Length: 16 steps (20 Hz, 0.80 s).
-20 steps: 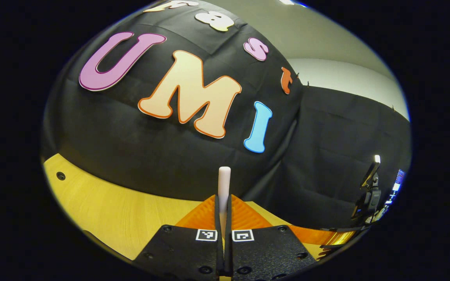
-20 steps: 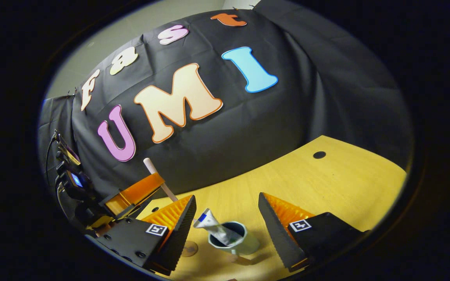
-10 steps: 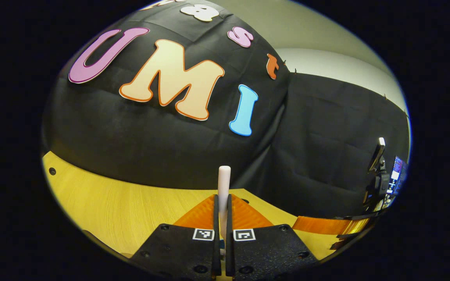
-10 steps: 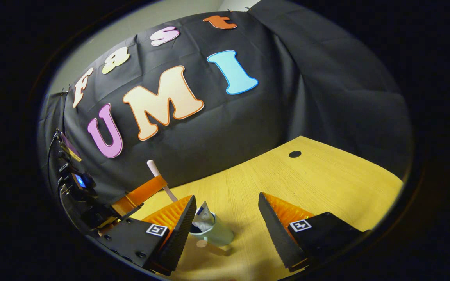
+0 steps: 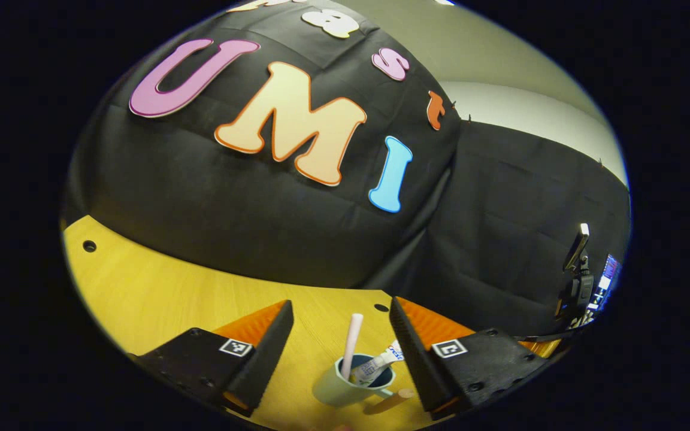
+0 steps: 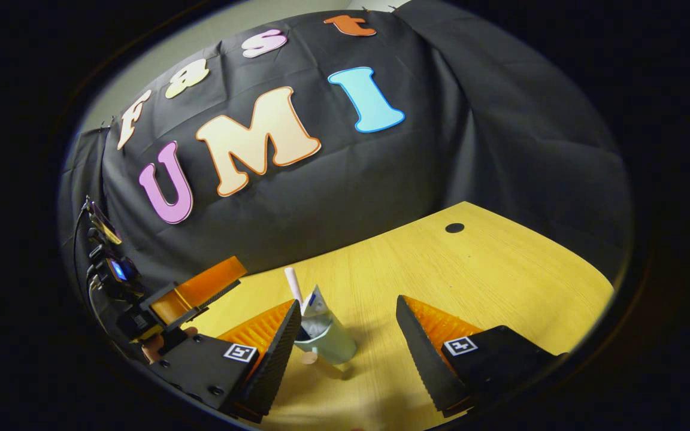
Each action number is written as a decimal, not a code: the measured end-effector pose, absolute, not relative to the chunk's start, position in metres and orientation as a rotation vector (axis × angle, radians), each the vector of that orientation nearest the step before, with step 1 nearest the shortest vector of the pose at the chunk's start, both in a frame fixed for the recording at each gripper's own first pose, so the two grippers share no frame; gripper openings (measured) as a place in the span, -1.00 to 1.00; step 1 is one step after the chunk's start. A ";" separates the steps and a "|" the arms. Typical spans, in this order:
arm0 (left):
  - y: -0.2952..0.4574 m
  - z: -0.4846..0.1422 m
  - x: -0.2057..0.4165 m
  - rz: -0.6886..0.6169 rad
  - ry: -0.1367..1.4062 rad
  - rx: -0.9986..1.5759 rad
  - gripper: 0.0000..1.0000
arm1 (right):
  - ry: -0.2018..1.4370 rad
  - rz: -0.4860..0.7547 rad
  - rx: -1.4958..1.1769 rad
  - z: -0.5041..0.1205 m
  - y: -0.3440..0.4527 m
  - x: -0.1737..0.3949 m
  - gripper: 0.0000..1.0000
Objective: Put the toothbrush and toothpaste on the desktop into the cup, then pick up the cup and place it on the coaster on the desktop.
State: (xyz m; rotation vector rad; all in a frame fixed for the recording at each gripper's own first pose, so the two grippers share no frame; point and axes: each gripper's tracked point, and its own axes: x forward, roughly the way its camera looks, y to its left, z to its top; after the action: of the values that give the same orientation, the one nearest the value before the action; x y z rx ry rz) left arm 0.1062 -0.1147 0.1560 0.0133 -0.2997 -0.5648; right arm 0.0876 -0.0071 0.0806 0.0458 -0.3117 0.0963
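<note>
A pale green cup [image 5: 339, 392] with a wooden handle stands on the yellow desktop [image 5: 159, 299]. A white toothbrush [image 5: 352, 341] and a toothpaste tube [image 5: 375, 368] lean inside it. My left gripper [image 5: 340, 305] is open, its fingers wide apart on either side of the cup and above it, touching nothing. In the right gripper view the cup [image 6: 330, 344] sits close to the left finger, with the toothbrush [image 6: 292, 284] and toothpaste tube [image 6: 316, 302] sticking out. My right gripper [image 6: 348, 302] is open with nothing held. The left gripper [image 6: 201, 287] hangs left of the cup.
The desktop has a round cable hole [image 5: 89, 245], also seen as the hole [image 6: 454, 227] at the far right. A device on a stand [image 5: 578, 263] stands off the desk's edge. A hand [image 6: 153, 347] holds the left gripper. Black cloth walls close the back.
My left gripper, shut on the toothbrush before, has opened and let it go; the toothbrush now stands in the cup beside the toothpaste. The right gripper stayed open.
</note>
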 end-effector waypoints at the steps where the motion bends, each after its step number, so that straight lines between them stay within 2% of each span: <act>1: -0.105 0.163 0.103 -0.534 -0.311 0.023 0.90 | -0.304 0.101 0.039 0.080 -0.003 0.087 0.94; 9: -0.001 0.180 0.068 -0.259 -0.299 0.101 0.89 | -0.116 0.206 -0.023 0.049 0.043 0.112 0.97; 16: 0.077 0.171 0.027 -0.059 -0.243 0.110 0.89 | 0.149 0.152 -0.116 0.002 0.035 0.145 0.97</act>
State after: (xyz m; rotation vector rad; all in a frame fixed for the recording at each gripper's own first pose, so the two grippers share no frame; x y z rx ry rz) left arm 0.0269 0.0772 0.1709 0.1100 -0.2434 -0.0594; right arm 0.1454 0.0345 0.0021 -0.1156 0.1493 0.1521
